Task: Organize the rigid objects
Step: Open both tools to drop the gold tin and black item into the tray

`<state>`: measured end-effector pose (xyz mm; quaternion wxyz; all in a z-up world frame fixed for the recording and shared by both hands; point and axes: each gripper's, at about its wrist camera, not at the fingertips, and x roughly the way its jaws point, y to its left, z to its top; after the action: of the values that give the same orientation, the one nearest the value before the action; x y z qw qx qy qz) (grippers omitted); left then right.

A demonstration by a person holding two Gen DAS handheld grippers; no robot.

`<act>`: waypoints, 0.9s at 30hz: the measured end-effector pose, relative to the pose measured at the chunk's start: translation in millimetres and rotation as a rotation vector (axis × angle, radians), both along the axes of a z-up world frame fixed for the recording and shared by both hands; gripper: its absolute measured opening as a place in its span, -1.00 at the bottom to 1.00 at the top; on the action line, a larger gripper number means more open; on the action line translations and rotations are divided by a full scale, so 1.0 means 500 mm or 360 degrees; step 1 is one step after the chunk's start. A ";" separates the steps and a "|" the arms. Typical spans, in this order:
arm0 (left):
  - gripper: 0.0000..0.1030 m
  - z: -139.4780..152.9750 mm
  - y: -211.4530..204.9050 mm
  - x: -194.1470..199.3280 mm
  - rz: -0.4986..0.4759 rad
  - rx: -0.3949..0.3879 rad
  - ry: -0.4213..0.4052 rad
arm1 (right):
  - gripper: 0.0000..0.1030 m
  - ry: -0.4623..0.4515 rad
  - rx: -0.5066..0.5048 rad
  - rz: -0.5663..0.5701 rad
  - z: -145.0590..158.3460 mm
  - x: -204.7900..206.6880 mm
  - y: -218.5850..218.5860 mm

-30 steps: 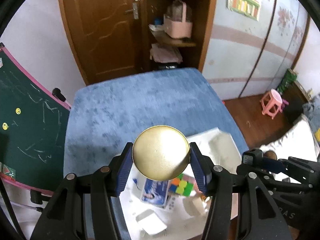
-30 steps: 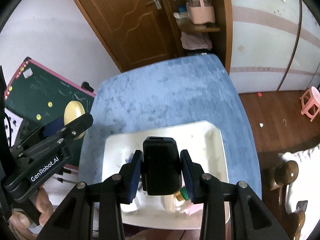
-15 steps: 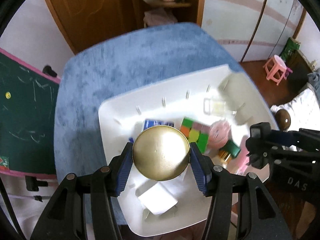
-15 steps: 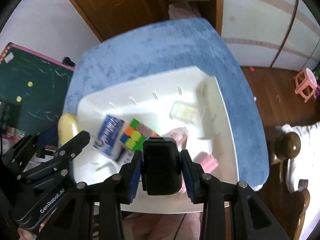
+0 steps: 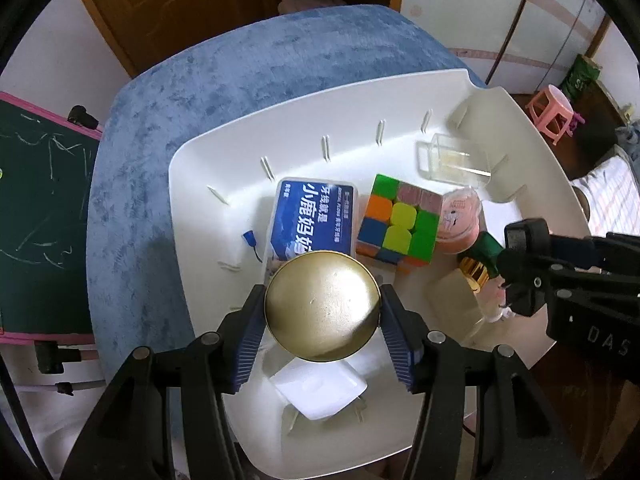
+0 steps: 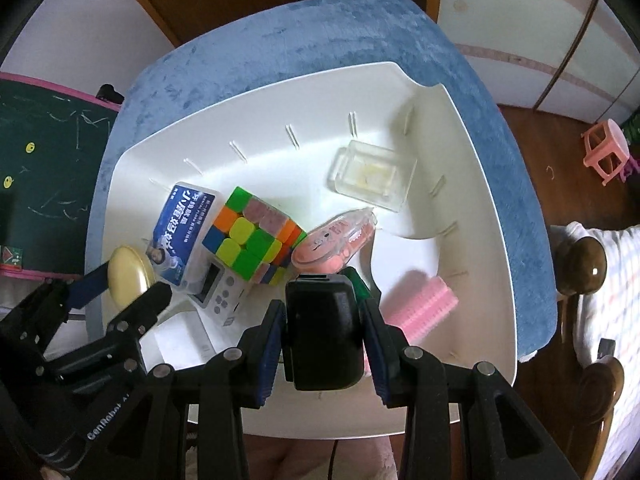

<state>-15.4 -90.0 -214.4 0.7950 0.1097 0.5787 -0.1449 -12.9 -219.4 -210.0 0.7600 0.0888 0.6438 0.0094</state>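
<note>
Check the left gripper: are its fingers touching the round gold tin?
Touching. In the left wrist view both blue pads press against opposite sides of the round gold tin, with no gap showing on either side of the left gripper.

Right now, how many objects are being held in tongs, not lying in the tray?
2. A round gold tin is clamped in the left tongs over the white tray's near left side; a black box is clamped in the right tongs above its near edge.

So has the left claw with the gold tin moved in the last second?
Yes. The left gripper, shut on the gold tin, has come forward and down over the white tray.
</note>
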 end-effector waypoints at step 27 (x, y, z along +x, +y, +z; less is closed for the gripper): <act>0.55 0.108 0.061 0.005 0.0180 -0.0051 -0.0174 | -0.15 -0.0222 -0.0011 0.0054 0.092 -0.006 0.024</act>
<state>-12.6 -59.7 -160.4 0.8339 0.0719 0.5375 -0.1028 -16.2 -207.5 -164.3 0.8031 0.0743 0.5907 0.0263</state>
